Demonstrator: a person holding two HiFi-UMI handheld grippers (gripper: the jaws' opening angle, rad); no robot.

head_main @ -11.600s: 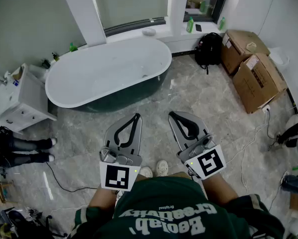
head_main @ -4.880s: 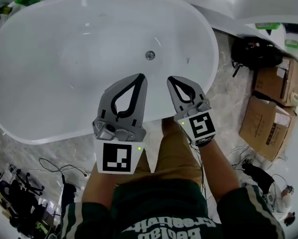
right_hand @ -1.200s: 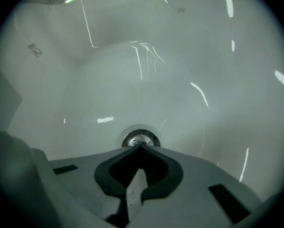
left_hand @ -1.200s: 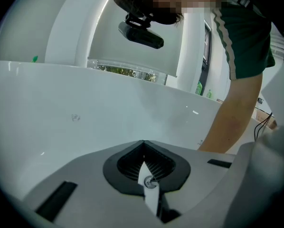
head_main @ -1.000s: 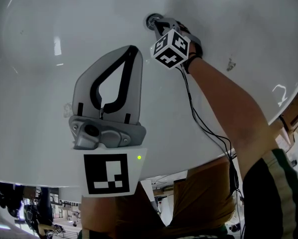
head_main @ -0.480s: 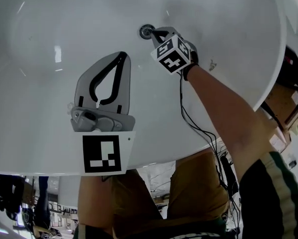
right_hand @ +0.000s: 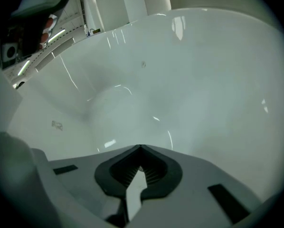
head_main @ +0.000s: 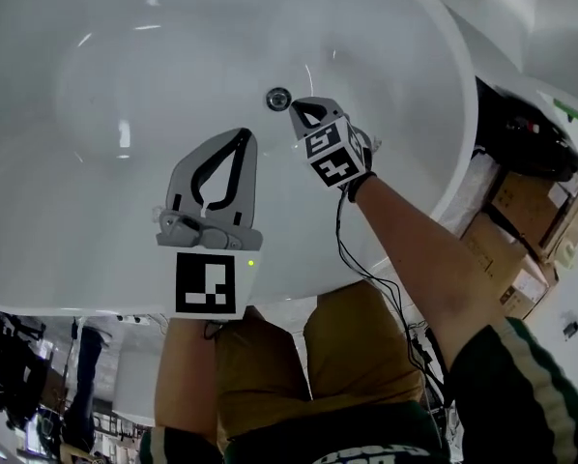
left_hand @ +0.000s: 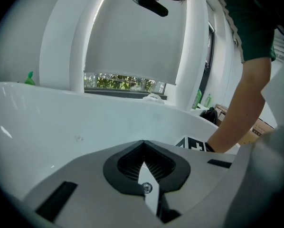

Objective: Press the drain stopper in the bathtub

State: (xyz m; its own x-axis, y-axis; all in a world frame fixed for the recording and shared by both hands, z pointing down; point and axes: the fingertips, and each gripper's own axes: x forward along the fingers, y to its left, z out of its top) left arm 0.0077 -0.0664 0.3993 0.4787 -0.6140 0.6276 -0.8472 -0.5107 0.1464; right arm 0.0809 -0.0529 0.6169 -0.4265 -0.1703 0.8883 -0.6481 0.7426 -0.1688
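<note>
- The drain stopper [head_main: 278, 98] is a small round metal disc with a darker centre. It sits flat in the floor of the bathtub, on the far side of the basin from me.
- It lies just left of the tip of my right gripper [head_main: 296, 107], whose jaws are pressed together. I cannot tell whether the two touch.
- The bathtub [head_main: 173, 66] is white, glossy and oval, with a smooth rounded rim. Its curved inner walls carry streaks of reflected light.
</note>
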